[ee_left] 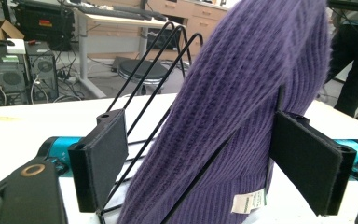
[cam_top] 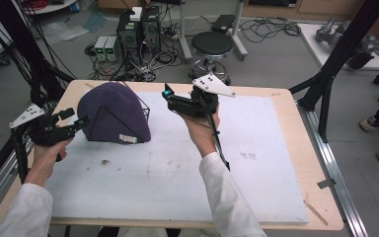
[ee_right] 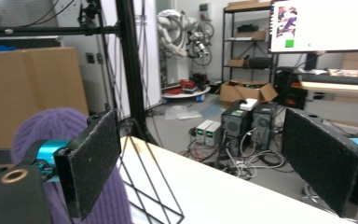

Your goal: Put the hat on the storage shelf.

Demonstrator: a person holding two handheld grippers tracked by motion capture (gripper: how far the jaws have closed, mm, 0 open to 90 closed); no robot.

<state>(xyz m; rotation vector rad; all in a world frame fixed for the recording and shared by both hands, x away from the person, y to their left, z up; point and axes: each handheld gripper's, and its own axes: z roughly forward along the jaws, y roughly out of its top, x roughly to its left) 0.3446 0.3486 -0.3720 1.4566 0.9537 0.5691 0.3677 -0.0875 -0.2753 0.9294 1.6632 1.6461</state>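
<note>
In the high view, the purple knitted hat [cam_top: 114, 114] sits over a black wire stand [cam_top: 144, 109] at the far left of the table [cam_top: 286, 148]. The left gripper [cam_top: 81, 121] is just beside it, the right gripper [cam_top: 168, 94] lifted off near its right side. I judge the dressing step finished; next is retreating.

In the left gripper view, the open jaws stand around the ribbed, soft hat [ee_left: 242, 107] without pressing it.

In the right gripper view, the jaws are wide open and hold nothing; the thin stand [ee_right: 151, 191] is below.
</note>
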